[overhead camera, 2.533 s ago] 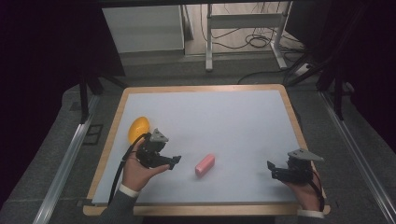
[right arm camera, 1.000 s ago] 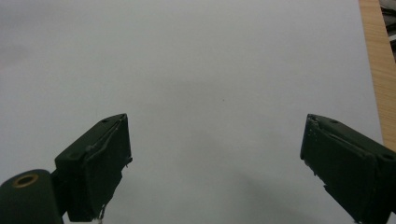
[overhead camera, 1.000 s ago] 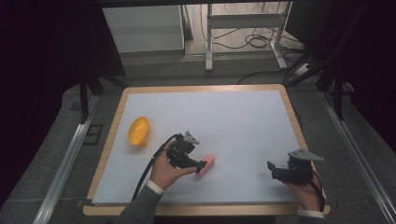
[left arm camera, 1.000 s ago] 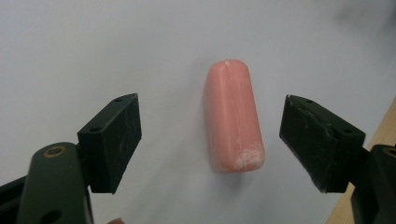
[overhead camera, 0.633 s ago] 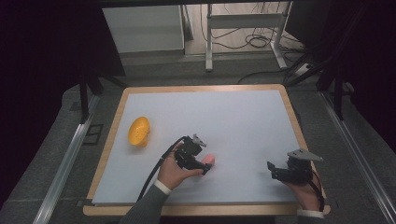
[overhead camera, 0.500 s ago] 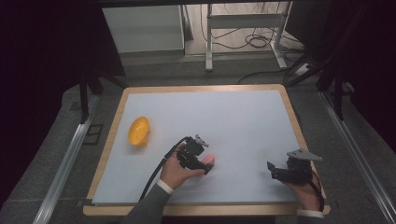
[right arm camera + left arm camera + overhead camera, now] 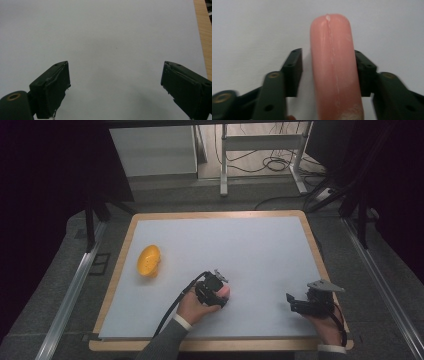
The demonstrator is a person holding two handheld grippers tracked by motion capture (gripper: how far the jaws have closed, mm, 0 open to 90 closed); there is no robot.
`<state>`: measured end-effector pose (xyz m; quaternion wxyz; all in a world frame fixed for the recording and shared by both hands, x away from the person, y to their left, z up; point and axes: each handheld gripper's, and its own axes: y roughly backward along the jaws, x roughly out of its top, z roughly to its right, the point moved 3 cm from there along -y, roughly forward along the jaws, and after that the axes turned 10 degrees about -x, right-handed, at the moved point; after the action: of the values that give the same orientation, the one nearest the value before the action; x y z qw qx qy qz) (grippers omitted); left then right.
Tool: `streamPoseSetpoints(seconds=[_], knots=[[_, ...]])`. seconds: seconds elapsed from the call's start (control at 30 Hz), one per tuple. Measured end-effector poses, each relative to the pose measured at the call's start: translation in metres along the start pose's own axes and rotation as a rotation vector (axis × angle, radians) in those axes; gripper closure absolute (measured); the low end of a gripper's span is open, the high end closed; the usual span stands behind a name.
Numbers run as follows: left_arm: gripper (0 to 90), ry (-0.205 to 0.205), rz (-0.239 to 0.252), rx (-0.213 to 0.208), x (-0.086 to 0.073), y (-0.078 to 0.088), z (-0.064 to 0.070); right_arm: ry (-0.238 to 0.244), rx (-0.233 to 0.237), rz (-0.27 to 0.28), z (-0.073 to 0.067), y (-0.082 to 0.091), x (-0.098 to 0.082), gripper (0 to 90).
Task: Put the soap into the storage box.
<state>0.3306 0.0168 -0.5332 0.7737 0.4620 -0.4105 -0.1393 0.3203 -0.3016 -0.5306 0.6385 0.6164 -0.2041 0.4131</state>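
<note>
Left claw [image 7: 328, 72] straddles one pink sausage [image 7: 334, 70], unclamped; right claw [image 7: 116, 87] spread apart.

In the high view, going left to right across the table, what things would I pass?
Orange bowl-like object → left gripper around the pink sausage-shaped piece → right gripper.

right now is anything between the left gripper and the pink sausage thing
Nothing visible does. In the left gripper view the pink sausage lies between the jaws of the left gripper; one jaw looks to be against it, and a thin gap of bare white table shows on the other side. The yellow bowl sits well off.
</note>
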Motion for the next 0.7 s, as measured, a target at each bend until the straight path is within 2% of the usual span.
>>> streamPoseSetpoints(seconds=[0.1, 0.3, 0.53, 0.7], knots=[[59.0, 0.002, 0.005, 0.016, 0.000, 0.000, 0.000, -0.001, 0.001, -0.001, -0.001, -0.001, 0.000, 8.3], [59.8, 0.004, 0.008, 0.018, -0.001, 0.004, -0.001, 0.003, 0.002, -0.001, -0.002, -0.001, 0.000, 8.3], [59.9, 0.000, 0.040, 0.009, 0.000, 0.019, -0.003, 0.001, -0.001, 0.003, -0.001, 0.000, 0.001, 8.3], [59.9, 0.010, 0.054, 0.024, -0.001, 0.029, -0.009, -0.001, 0.000, 0.001, -0.002, 0.000, 0.001, 8.3]])
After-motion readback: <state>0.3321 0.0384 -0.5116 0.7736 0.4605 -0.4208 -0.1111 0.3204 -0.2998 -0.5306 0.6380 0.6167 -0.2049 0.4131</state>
